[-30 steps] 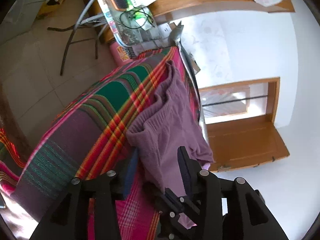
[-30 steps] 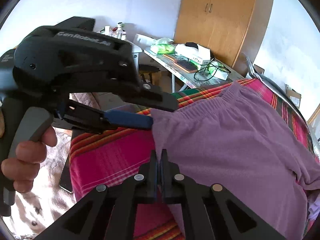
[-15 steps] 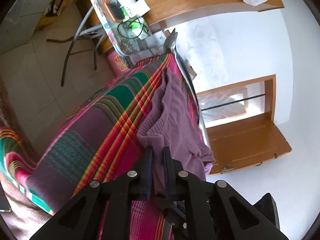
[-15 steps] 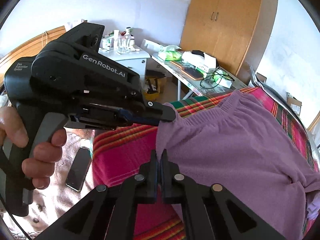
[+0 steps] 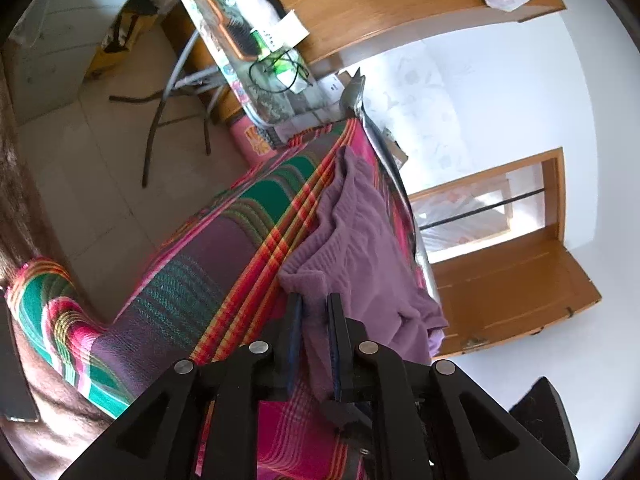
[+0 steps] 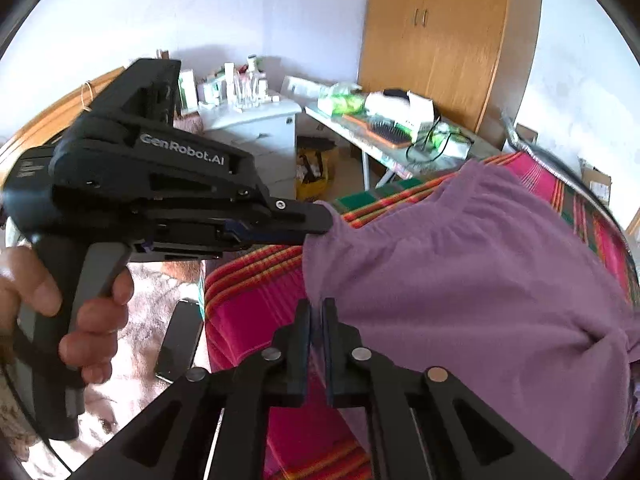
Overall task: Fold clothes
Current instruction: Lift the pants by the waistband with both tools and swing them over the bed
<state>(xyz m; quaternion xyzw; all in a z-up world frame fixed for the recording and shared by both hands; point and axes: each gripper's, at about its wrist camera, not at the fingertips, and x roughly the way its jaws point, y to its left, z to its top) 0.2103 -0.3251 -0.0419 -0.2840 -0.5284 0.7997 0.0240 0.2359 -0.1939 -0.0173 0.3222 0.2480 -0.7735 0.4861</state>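
A bed under a plaid blanket (image 5: pixel 224 264) fills the frame centre, the purple garment (image 6: pixel 460 280) lying on it. The left claw (image 5: pixel 314 308) has just closed from wide open and pinches the garment's corner. The right claw (image 6: pixel 316 312), at bottom centre, grips the near edge, its jaws now parted slightly more than before
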